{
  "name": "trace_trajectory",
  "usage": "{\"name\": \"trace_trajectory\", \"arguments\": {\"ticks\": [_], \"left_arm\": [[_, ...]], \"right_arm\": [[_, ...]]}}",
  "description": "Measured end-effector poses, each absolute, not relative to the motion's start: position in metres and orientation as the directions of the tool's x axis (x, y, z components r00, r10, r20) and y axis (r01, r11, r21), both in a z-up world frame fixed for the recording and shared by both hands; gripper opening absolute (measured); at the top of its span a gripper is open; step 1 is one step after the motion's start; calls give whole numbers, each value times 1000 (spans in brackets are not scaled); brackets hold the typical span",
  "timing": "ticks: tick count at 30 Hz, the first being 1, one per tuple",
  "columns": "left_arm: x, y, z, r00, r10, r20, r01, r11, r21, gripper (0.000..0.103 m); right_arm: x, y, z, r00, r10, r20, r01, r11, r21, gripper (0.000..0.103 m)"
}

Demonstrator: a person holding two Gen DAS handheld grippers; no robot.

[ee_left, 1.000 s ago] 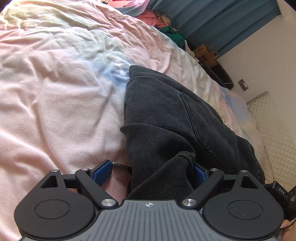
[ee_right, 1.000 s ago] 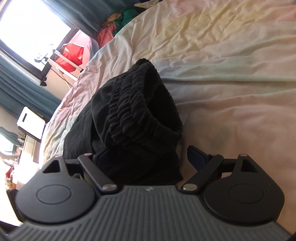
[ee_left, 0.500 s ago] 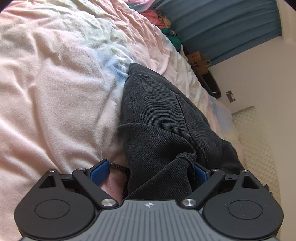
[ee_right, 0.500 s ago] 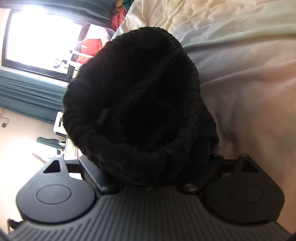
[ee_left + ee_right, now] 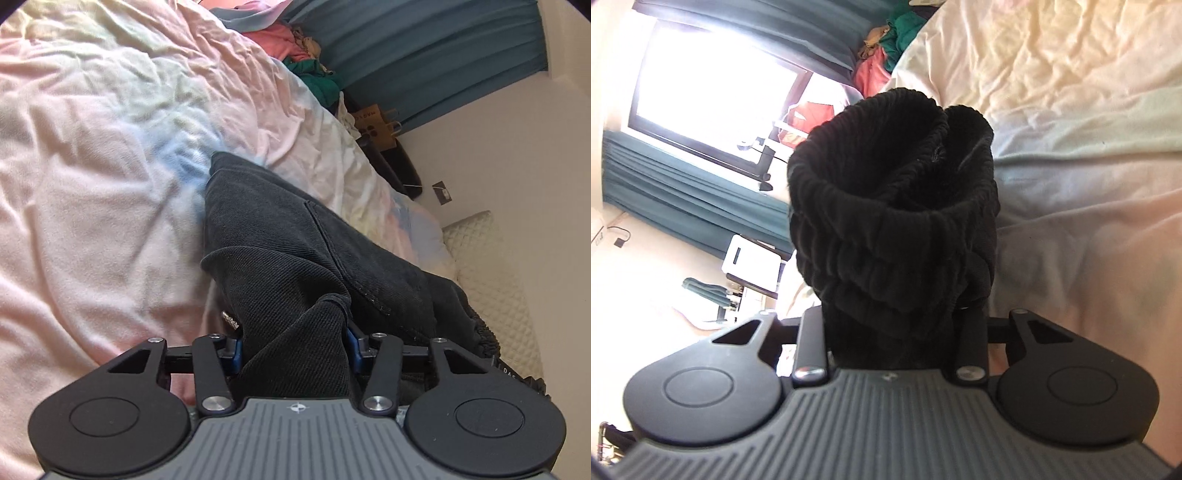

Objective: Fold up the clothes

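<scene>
Bedsheet (image 5: 92,184), pastel and rumpled, under black trousers (image 5: 295,251) clamped by left gripper (image 5: 293,345) and right gripper (image 5: 897,325)

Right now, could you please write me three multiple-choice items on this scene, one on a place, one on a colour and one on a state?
1. Where does the free part of the black trousers lie?
A. on the bed sheet
B. on a wooden floor
C. in a drawer

2. What colour are the curtains?
A. yellow
B. teal blue
C. white

3. What are the left tongs doing?
A. hanging open and empty
B. gripping a paper bag
C. closed on trouser cloth

Answers:
1 A: the trousers stretch away over the pastel bed sheet.
2 B: teal-blue folds hang by the wall and beside the window.
3 C: dark cloth is bunched between the blue pads; the right tongs likewise clamp the gathered waistband.
</scene>
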State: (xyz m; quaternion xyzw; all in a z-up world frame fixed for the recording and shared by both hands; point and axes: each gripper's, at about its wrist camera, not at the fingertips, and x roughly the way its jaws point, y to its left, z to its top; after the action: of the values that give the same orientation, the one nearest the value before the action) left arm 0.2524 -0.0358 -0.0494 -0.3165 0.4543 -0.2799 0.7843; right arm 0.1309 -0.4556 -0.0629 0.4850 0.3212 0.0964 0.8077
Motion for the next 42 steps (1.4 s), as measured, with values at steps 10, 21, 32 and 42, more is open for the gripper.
{"name": "trace_trajectory", "arguments": {"ticks": [10,21,32,42], "left_arm": [[296,-173,47,436,-793,-426,255,563,-786,49],[426,-398,-6,371,-801,-470,235,570,-787,49],[409,-392,-98,238,-744,-624,375,663,-648,52],[368,-393,-33,372,-598,-710,494,775,-394,90]], "right_arm": [[151,-581,7,872,391,-295,106,438,893,39],[194,-731,-5,911,125,-393,289,488,824,38],[153,-708,-132,820,215,-531,411,424,807,41],[120,-691,-94,732,132,-668,568,422,706,57]]}}
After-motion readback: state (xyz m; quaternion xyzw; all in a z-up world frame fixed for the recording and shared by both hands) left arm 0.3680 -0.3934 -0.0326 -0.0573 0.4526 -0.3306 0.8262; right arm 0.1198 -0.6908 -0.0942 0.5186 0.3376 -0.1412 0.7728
